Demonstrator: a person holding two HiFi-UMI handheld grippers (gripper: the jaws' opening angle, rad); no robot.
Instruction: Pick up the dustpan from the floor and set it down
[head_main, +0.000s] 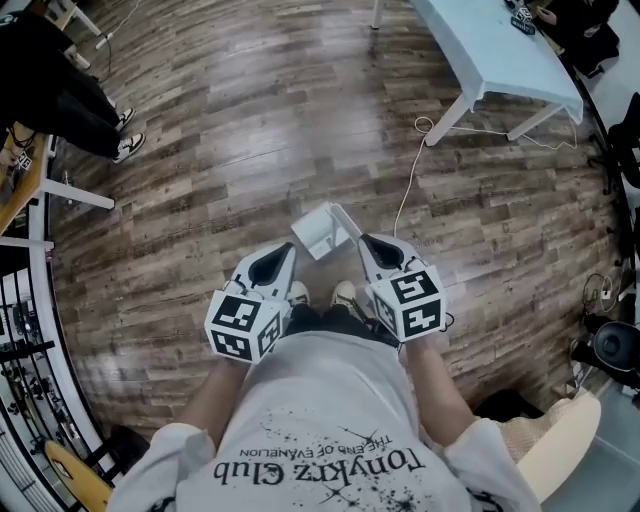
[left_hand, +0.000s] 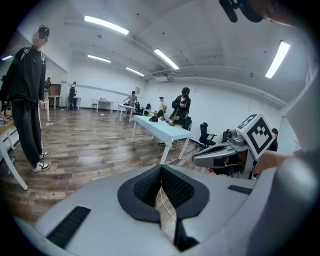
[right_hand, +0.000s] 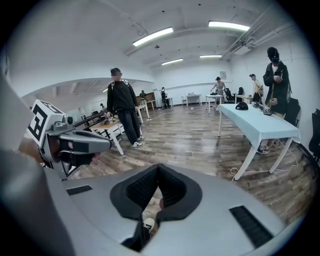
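The white dustpan (head_main: 322, 232) sits low over the wooden floor just ahead of the person's shoes (head_main: 345, 296), its pan to the left and its thin handle slanting back to the right. My right gripper (head_main: 365, 242) meets the end of that handle and is shut on it. In the right gripper view the jaws (right_hand: 158, 169) are pressed together and the pan itself is hidden below them. My left gripper (head_main: 290, 250) hovers beside the pan's left side, apart from it. Its jaws (left_hand: 161, 169) are shut with nothing between them.
A light blue table (head_main: 500, 50) stands at the far right, with a white cable (head_main: 410, 180) trailing from its leg across the floor. A standing person's legs and shoes (head_main: 125, 140) are at the far left beside a white desk leg (head_main: 75, 193). A chair (head_main: 560, 440) is behind on the right.
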